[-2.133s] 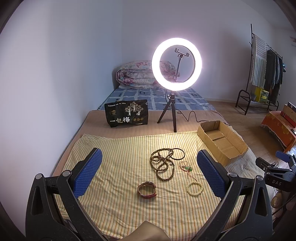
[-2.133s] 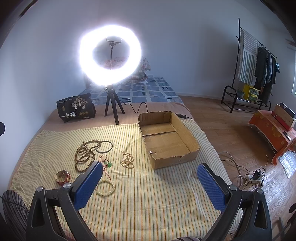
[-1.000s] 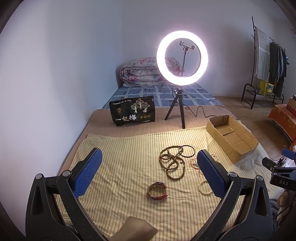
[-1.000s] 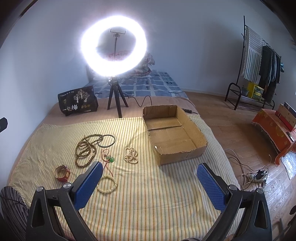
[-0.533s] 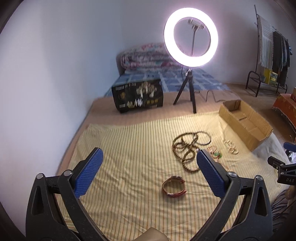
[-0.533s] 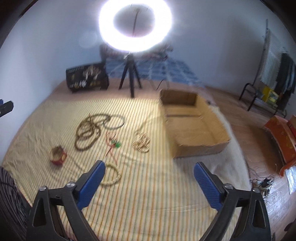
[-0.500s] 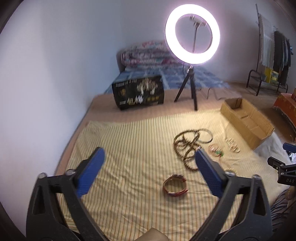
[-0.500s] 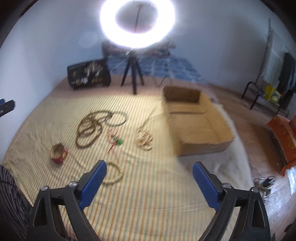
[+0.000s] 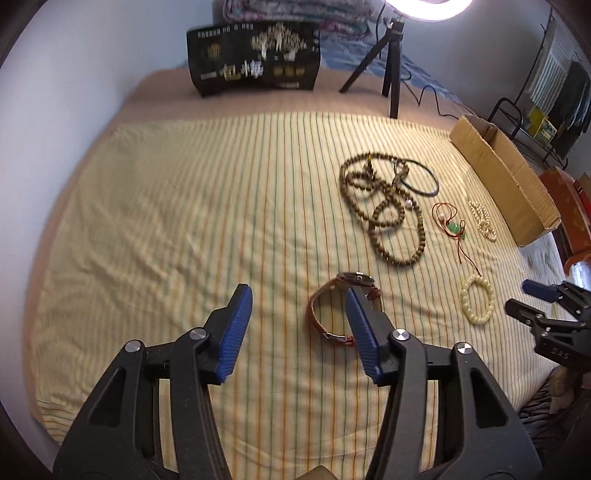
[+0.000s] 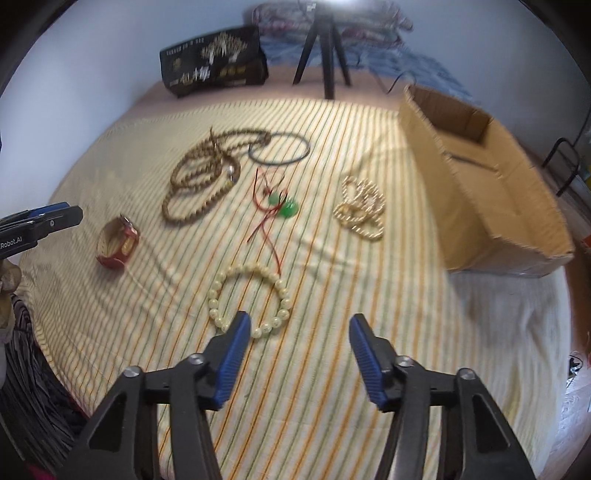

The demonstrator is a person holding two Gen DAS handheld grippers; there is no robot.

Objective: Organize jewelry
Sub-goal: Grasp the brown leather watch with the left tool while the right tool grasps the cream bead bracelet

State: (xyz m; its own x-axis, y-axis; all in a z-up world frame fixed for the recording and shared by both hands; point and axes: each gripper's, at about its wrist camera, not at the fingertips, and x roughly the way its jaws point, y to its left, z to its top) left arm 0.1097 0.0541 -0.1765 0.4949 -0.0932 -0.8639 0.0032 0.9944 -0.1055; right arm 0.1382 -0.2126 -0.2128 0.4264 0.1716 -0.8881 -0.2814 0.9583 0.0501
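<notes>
While their jaws are closing, both tools (image 9: pixel 299 304) (image 10: pixel 297 334) unclenched, empty, above jewelry.

A bedroom in a home. A bed with a tan mattress (image 9: pixel 162 92) is spread with a yellow striped sheet (image 9: pixel 184 221); folded floral quilts (image 9: pixel 295 11) lie stacked against the pale wall behind it. A clothes rack hung with garments (image 9: pixel 561 85) stands on the far side of the room. A ring light's tripod (image 9: pixel 388 55) stands on the bed, its cable (image 9: pixel 432 99) trailing over the bedding.
</notes>
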